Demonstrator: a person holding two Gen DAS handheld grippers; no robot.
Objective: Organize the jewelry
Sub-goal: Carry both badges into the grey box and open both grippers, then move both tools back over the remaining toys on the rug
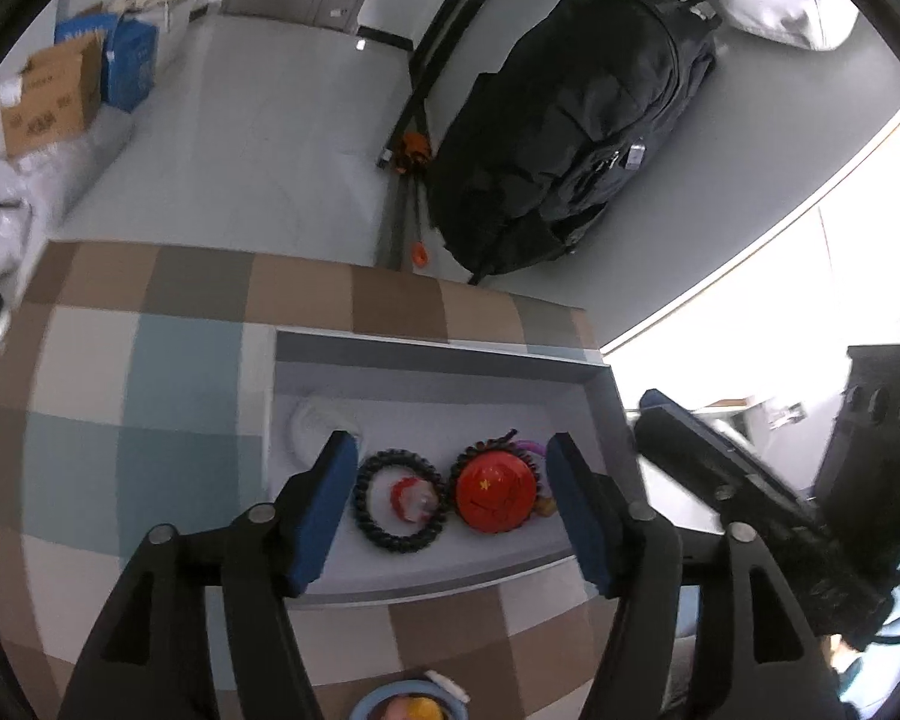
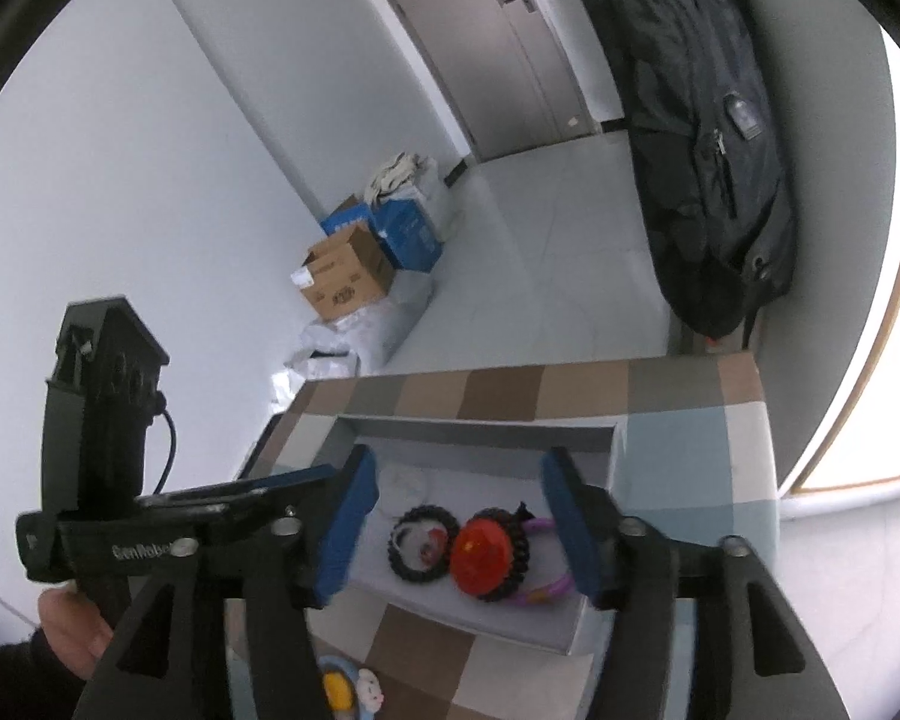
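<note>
A shallow grey tray lies on the checkered tabletop. In it lie a black braided hair tie around a small red-and-white trinket, a red round badge on another black hair tie, a purple ring and a white round item. My left gripper is open and empty, hovering above the tray's near side. My right gripper is open and empty above the tray. A blue-rimmed item with yellow lies on the table in front of the tray.
The checkered table ends at its far edge above a grey floor. A black backpack leans against the wall. Cardboard and blue boxes stand on the floor. The other gripper shows at the side of each view.
</note>
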